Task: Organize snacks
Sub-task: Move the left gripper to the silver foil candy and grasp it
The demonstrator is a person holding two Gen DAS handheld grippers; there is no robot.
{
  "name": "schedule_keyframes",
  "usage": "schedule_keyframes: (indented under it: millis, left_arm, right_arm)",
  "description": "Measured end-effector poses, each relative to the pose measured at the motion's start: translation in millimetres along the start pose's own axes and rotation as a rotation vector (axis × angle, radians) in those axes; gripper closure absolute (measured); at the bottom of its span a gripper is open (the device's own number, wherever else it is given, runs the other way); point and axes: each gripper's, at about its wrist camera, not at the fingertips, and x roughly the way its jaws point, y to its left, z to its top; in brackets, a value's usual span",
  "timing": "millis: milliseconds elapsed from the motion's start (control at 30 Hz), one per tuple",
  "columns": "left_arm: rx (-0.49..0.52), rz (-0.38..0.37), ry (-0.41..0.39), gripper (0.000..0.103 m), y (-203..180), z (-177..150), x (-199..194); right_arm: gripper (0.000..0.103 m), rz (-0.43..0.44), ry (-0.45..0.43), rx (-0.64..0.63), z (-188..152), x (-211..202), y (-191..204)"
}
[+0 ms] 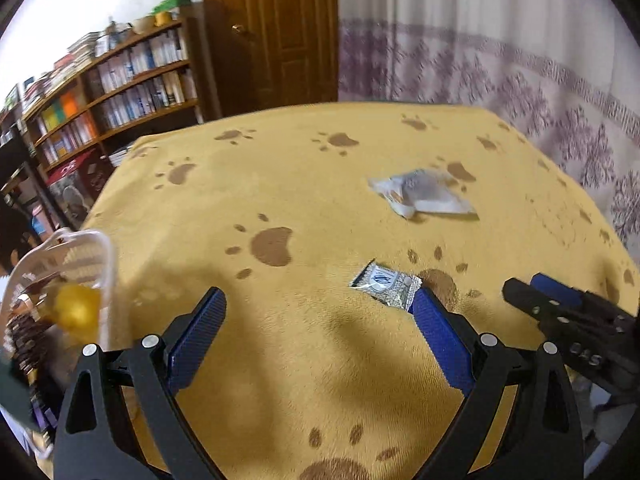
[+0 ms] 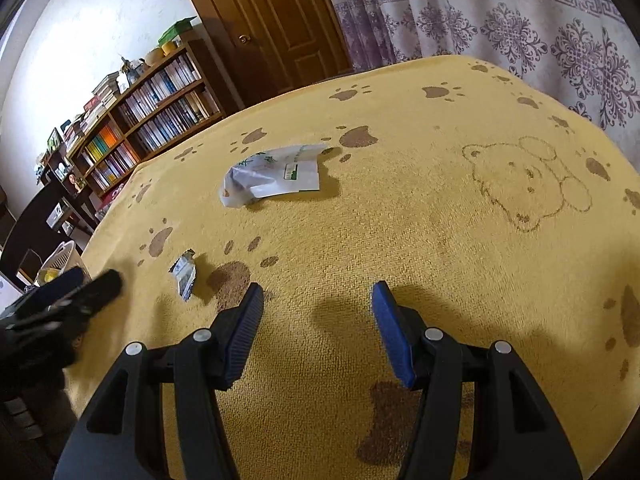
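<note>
Two snack packets lie on the yellow table cloth with brown paw prints [image 1: 312, 184]. One is a small silver foil packet [image 1: 386, 283] and the other is a bigger white crinkly bag with green writing [image 2: 276, 174].

From the left wrist view, the left gripper [image 1: 320, 312] is wide open and holds nothing. The small silver foil packet sits just in front of its right blue finger pad, very close to the tip, but I cannot tell if they touch. The white bag lies farther away, past the foil packet and a bit to the right. A clear plastic basket [image 1: 106, 264] with a round yellow thing and brown snacks inside is at the left edge of the table.

From the right wrist view, the right gripper [image 2: 318, 300] is open too and empty. The silver packet lies off to its left, near the left gripper. The white bag is well ahead and a little left.
</note>
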Motion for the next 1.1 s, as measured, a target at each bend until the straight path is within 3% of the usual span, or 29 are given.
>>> schedule_keyframes:
  millis: [133, 333, 500, 533, 600, 667, 767, 833, 933, 1100]
  left_arm:
    - [0.029, -0.008, 0.025, 0.007, -6, 2, 15]
    - [0.094, -0.096, 0.053, 0.007, -22, 3, 32]
    - [0.144, -0.074, 0.07, 0.008, -30, 5, 46]
    - [0.149, -0.077, 0.073, 0.011, -30, 5, 48]
    - [0.167, -0.087, 0.081, 0.028, -31, 7, 52]
    - [0.165, -0.11, 0.084, 0.033, -31, 8, 56]
    - [0.152, -0.159, 0.079, 0.051, -31, 8, 57]
    - [0.148, -0.165, 0.066, 0.052, -32, 7, 57]
    - [0.141, -0.17, 0.043, 0.065, -30, 5, 53]
    - [0.091, -0.156, -0.001, 0.066, -19, 6, 41]
  right_arm:
    - [0.046, 0.007, 0.001, 0.012, 1, 0, -1]
    - [0.046, 0.006, -0.002, 0.016, 1, 0, -1]
    - [0.046, 0.007, -0.003, 0.041, 2, 0, -5]
    - [0.046, 0.007, -0.003, 0.043, 2, 0, -5]
    - [0.046, 0.007, -0.003, 0.042, 2, 0, -6]
    - [0.046, 0.006, -0.002, 0.041, 2, 0, -6]
    - [0.046, 0.007, -0.002, 0.042, 2, 0, -6]
    - [0.046, 0.007, -0.001, 0.041, 2, 0, -6]
    - [0.046, 0.007, -0.002, 0.038, 2, 0, -5]
    - [0.046, 0.007, -0.001, 0.036, 2, 1, -5]
